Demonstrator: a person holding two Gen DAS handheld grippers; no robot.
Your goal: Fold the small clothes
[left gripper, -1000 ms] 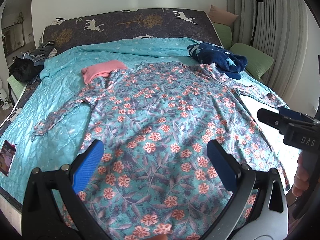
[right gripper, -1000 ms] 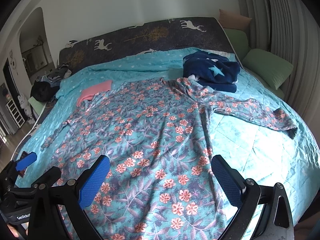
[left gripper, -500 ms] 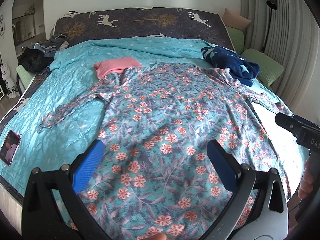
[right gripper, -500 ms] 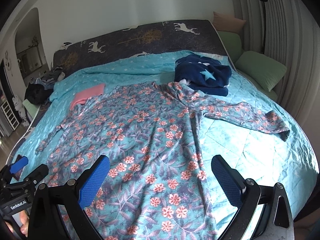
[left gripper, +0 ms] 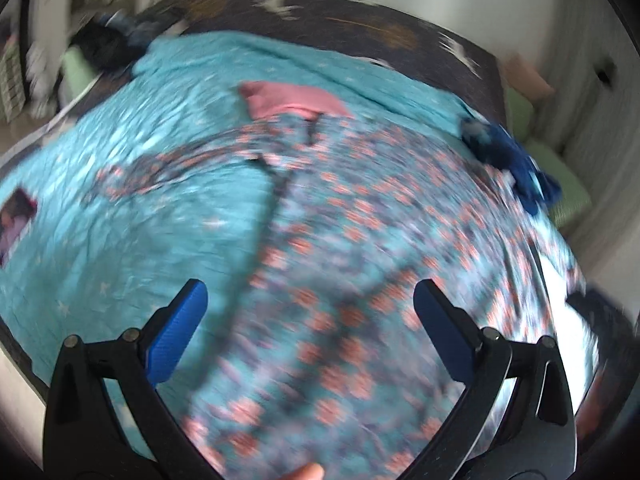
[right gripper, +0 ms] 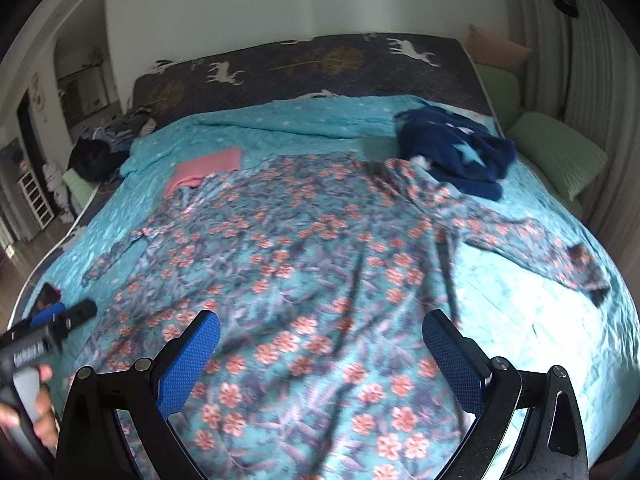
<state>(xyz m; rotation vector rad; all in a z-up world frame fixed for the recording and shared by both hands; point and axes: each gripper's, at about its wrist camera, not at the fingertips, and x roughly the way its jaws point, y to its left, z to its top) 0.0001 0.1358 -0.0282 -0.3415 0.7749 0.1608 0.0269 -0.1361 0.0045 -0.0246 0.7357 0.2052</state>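
Folding not yet begun: the teal floral long-sleeved garment [right gripper: 320, 264] lies fully spread, both sleeves out, beneath the empty, wide-open left gripper [left gripper: 310, 320] and right gripper [right gripper: 320, 348].

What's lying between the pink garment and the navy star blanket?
In the right wrist view, the floral dress's collar end and bare teal bedspread lie between the pink garment and the navy star blanket.

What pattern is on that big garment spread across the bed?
Coral-pink flowers with grey-purple leaves on teal; the floral garment shows sharpest in the right wrist view.
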